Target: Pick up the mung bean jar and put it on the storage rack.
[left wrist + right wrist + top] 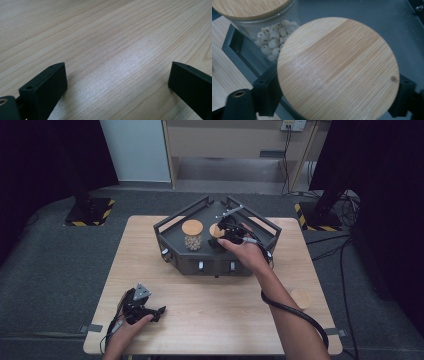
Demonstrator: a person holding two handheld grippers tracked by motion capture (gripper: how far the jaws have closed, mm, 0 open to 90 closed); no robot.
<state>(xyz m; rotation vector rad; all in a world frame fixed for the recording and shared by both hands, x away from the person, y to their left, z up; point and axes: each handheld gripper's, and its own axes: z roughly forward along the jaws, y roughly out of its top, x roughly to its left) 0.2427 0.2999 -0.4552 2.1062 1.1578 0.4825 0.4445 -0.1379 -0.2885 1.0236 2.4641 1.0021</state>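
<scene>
Right hand-held gripper (337, 100) clamps the bamboo lid (338, 68) — left hand-held gripper (117, 82) gapes over bare table (105, 37).

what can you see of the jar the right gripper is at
The jar shows mostly as its round, flat bamboo-look lid, pale with darker streaks and a small dark knot near the edge. It stands upright in the dark tray, beside a second glass jar. The right gripper has a black jaw at each side of the lid.

My left gripper (150, 312) rests low in the frame's lower left, jaws spread wide. My right arm stretches toward upper centre, right gripper (220, 237) jaws clamped.
</scene>
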